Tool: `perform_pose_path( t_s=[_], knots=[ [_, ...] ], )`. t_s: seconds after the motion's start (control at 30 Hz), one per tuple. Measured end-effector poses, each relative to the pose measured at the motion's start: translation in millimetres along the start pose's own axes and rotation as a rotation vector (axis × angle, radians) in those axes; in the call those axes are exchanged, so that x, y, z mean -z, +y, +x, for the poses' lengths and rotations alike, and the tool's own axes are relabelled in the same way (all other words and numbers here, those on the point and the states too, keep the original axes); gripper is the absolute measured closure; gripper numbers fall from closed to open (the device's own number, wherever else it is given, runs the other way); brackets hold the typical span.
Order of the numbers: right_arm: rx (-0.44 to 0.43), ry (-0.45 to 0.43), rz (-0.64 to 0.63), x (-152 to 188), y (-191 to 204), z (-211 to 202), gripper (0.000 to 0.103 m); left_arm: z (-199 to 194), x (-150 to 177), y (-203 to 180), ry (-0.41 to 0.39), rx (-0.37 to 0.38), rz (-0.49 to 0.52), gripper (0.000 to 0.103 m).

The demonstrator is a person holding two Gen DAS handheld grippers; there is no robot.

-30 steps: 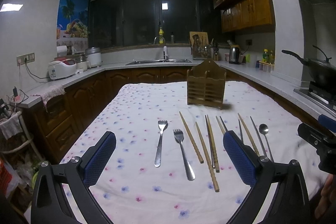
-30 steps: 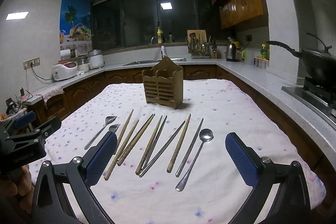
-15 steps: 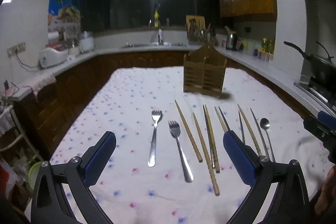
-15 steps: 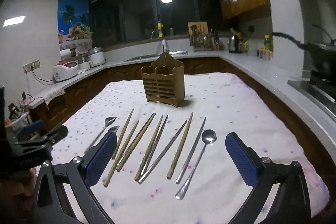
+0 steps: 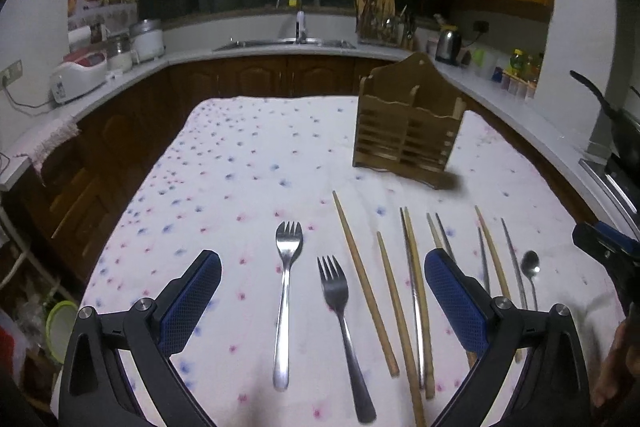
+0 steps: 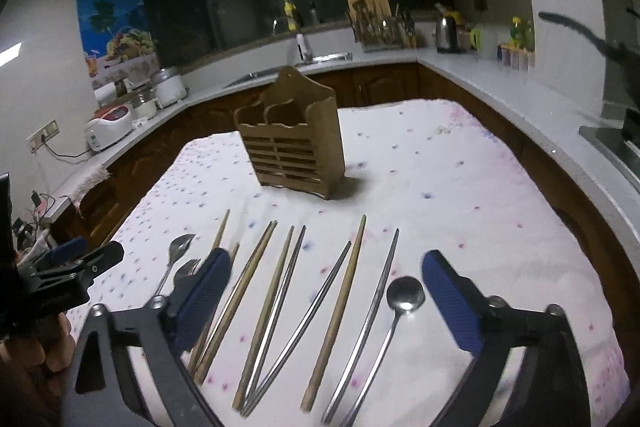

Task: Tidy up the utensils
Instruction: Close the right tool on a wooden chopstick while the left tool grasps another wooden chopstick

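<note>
A wooden utensil holder (image 5: 408, 129) stands upright on the flowered tablecloth (image 5: 240, 179); it also shows in the right wrist view (image 6: 294, 143). In front of it lie two forks (image 5: 286, 291), several wooden chopsticks (image 5: 364, 283), metal chopsticks (image 6: 296, 323) and a spoon (image 6: 396, 311). My left gripper (image 5: 320, 283) is open and empty above the two forks. My right gripper (image 6: 326, 287) is open and empty above the chopsticks and spoon.
Kitchen counters (image 5: 120, 79) run around the table on three sides, with a sink (image 5: 288, 43), rice cookers (image 5: 80, 75) and a kettle (image 6: 446, 33). A pan on a stove (image 5: 616, 131) sits at the right. Each gripper shows at the edge of the other's view.
Both grippers have dipped lower and closer to the utensils on the cloth. The right wrist view has tilted. Both stay open and the utensils have not moved.
</note>
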State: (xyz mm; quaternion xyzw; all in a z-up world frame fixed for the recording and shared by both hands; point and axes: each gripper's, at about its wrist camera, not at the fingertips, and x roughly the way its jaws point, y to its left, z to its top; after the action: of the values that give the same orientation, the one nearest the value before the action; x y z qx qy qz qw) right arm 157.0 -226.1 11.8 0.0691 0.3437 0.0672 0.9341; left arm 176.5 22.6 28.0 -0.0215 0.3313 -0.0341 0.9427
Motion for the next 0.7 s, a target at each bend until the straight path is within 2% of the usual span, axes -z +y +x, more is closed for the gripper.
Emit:
perform_pose_path(
  t_s=[0.07, 0.13, 0.23, 0.27, 0.33, 0.47, 0.7],
  knots=[
    [-0.003, 0.033, 0.016, -5.9, -5.0, 15.5, 0.019, 15.2, -9.6, 1.0, 0.025, -0.003, 0.006, 0.004],
    [-0.001, 0.069, 0.027, -11.6, -8.5, 31.0, 0.032, 32.0, -19.4, 1.1, 0.056, 0.000, 0.013, 0.007],
    [-0.003, 0.141, 0.033, -20.2, -11.4, 62.5, 0.044, 59.3, -34.6, 0.2, 0.105, 0.016, 0.018, 0.015],
    [0.002, 0.164, 0.033, -22.2, -12.3, 72.6, 0.046, 68.1, -39.4, 0.2, 0.121, 0.022, 0.022, 0.021],
    [0.010, 0.207, 0.037, -25.5, -14.6, 92.4, 0.060, 84.8, -50.8, 1.6, 0.156, 0.034, 0.026, 0.024],
    [0.020, 0.268, 0.062, -29.1, -22.4, 122.8, 0.062, 118.2, -67.9, 5.7, 0.213, 0.051, 0.026, 0.026],
    [0.039, 0.330, 0.064, -30.5, -29.8, 152.4, 0.064, 181.0, -79.4, 5.5, 0.341, 0.075, 0.018, 0.049]
  ],
)
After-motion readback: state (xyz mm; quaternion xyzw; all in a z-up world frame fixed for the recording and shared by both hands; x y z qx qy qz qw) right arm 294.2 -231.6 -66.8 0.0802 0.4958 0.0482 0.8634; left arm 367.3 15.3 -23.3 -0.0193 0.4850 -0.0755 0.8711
